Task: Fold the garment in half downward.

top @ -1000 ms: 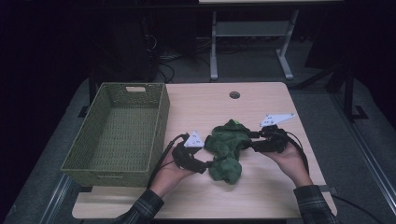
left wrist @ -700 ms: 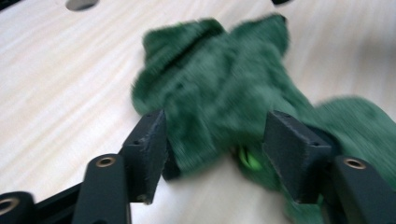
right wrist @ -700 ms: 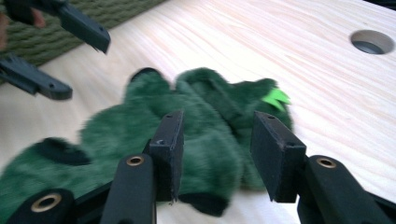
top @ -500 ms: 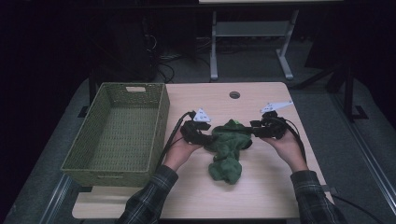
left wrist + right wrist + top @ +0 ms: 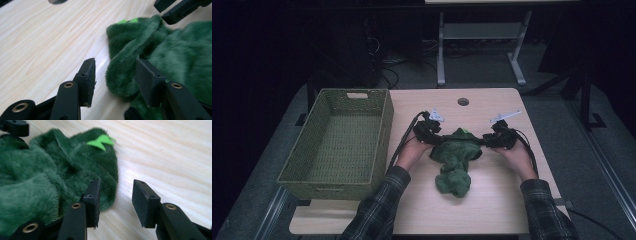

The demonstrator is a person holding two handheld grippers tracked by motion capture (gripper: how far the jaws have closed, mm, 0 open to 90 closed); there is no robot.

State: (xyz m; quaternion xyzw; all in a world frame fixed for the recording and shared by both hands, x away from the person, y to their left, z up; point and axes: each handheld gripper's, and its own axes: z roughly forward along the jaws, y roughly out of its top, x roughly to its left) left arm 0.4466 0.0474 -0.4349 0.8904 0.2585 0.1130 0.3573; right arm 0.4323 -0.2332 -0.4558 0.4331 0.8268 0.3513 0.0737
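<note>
A dark green fuzzy cloth (image 5: 457, 157) with a light green patch (image 5: 101, 141) lies bunched on the wooden table (image 5: 492, 205), between my two grippers. At its upper left corner is my left gripper (image 5: 438, 139). In the left gripper view (image 5: 113, 62) its jaws have just been closing around a fold of the cloth (image 5: 125, 72); the fold touches one pad and a gap remains at the other. My right gripper (image 5: 487, 142) is at the cloth's upper right corner. Its jaws (image 5: 117, 182) have also been closing, still apart, with the cloth's edge (image 5: 110, 182) just inside them.
A woven green basket (image 5: 382, 145) stands with nothing in it on the table's left side, close to my left forearm. A round cable hole (image 5: 463, 101) sits near the far edge. Bare wood stretches in front of the cloth.
Both hands have moved away from the person to the cloth's far corners. The left gripper's jaws have narrowed around a fold. The cloth now lies longer, trailing toward the person.
</note>
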